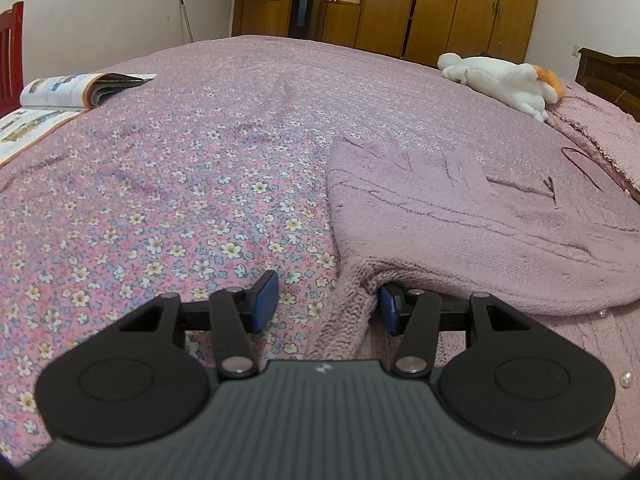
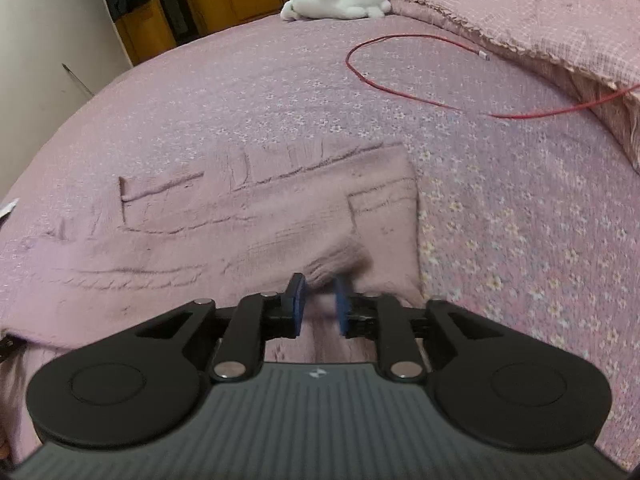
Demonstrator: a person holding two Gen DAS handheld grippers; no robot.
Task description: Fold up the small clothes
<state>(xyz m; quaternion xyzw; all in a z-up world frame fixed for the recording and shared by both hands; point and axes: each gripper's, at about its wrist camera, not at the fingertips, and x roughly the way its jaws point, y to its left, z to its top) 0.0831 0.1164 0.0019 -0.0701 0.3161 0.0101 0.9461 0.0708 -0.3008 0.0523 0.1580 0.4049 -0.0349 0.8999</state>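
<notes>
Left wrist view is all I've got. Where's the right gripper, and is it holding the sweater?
Observer: The right gripper hovers over the sweater at its near edge, jaws narrowly apart. Blur hides whether fabric sits between them.
Operator: I see a bit of red cord at my right edge. What is it?
Observer: A red cable looping across the bedspread beyond the sweater, not touching it.
Operator: Where does it end?
Observer: Its white plug lies beside the edge of the frilled blanket.
</notes>
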